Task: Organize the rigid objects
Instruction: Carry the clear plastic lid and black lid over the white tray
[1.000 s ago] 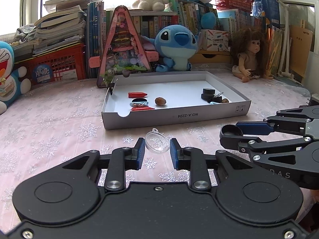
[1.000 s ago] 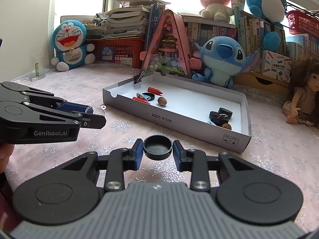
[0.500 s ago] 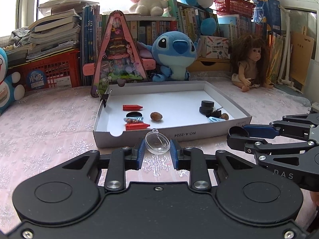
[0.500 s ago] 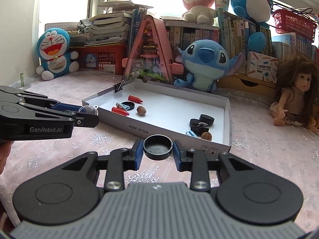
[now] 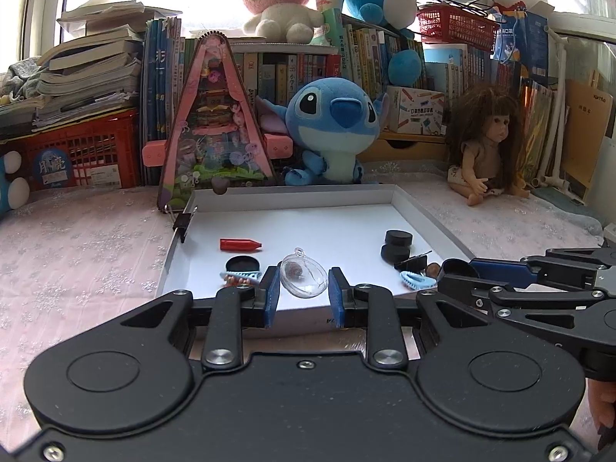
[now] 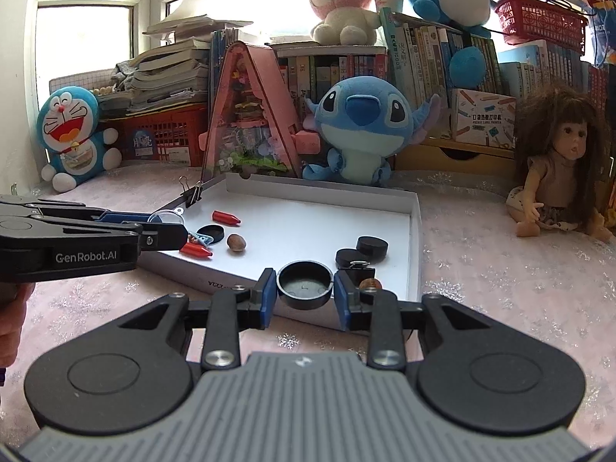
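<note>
Pink snowflake tablecloth (image 5: 84, 254), bookshelf w/ plush toys behind. White tray (image 5: 419, 211) sits mid-table w/ red crayon (image 5: 240, 244), black caps and a nut (image 6: 235, 241) inside. Left gripper (image 5: 304, 288) clamps a clear plastic ball (image 5: 304, 278), hovering at tray's near edge. Right gripper (image 6: 305, 294) pinches a black cap (image 6: 305, 284) open side up, over tray's near corner. Both pairs of fingers grasping tight.

Doraemon plush (image 5: 11, 188) cut off at left edge, left wrist view; tray's (image 6: 415, 231) near-wall label partly hidden behind right gripper (image 6: 305, 300).
</note>
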A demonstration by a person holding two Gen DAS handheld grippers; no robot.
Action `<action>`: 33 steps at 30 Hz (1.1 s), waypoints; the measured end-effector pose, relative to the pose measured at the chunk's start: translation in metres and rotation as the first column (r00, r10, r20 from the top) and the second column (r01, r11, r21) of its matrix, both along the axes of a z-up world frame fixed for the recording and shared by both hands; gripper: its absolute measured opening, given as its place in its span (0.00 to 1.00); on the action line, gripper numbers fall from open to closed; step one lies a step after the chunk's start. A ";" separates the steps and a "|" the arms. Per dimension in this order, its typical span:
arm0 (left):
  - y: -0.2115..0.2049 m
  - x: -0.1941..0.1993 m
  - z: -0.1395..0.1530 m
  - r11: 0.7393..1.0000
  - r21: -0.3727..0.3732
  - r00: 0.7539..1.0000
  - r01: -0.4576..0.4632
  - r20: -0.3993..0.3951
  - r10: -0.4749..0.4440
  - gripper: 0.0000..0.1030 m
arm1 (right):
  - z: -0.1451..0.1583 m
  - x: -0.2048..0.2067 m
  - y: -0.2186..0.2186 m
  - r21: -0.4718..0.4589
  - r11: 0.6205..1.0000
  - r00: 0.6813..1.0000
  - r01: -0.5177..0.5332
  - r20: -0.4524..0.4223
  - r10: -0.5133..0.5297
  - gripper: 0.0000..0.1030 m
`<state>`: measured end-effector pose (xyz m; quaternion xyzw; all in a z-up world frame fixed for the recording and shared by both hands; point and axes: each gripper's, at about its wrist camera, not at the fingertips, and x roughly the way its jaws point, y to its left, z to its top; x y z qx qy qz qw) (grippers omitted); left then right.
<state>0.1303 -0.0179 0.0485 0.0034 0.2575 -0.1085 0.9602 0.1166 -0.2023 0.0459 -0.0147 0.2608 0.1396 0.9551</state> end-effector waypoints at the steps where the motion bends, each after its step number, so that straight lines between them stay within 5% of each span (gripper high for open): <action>1: -0.001 0.003 -0.001 1.000 0.000 1.000 0.000 -0.001 0.000 0.25 | 0.000 0.003 0.000 0.007 1.000 1.000 0.004 -0.005 -0.004 0.37; 15: -0.008 0.050 -0.009 1.000 -0.003 0.999 -0.014 -0.034 0.014 0.25 | -0.005 0.045 -0.009 0.080 0.995 0.997 0.057 -0.060 -0.052 0.37; 25: 0.003 0.119 0.001 0.998 -0.062 0.992 -0.006 -0.129 -0.002 0.25 | 0.005 0.110 -0.033 0.224 0.967 0.977 0.118 -0.202 -0.073 0.36; 33: 0.003 0.154 -0.010 0.999 -0.036 0.987 -0.019 -0.163 0.012 0.25 | -0.003 0.140 -0.036 0.250 0.957 0.961 0.150 -0.263 -0.082 0.36</action>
